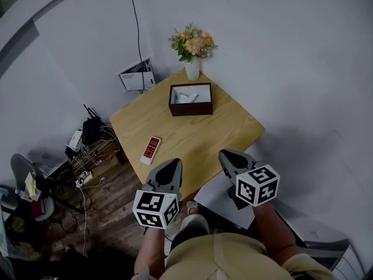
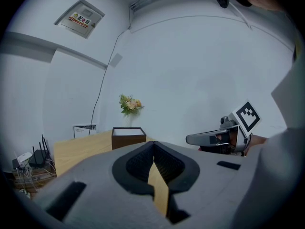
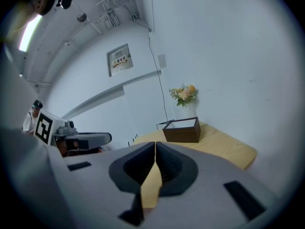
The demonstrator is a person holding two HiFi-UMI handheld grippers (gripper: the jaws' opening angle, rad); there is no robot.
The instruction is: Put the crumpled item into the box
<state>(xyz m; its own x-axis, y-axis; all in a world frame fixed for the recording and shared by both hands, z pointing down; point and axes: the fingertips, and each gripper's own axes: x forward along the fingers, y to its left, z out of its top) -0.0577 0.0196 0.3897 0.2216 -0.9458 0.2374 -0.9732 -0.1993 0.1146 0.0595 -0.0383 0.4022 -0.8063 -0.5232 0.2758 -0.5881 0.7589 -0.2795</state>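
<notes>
The left tongs [image 2: 153, 150] are closed, the pads meeting with nothing between them. Beyond them lies the wooden surface [image 2: 76, 149], which carries a dark brown box [image 2: 128, 138]. Flowers [image 2: 130, 104] stand behind the box. The right tongs [image 2: 193, 139] hover at right, their marker cube [image 2: 248, 117] raised.

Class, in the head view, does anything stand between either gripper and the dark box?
Nothing visible does. Bare table lies between the left gripper, the right gripper and the box. The red remote lies left of the left gripper's straight path; the vase stands behind the box.
</notes>
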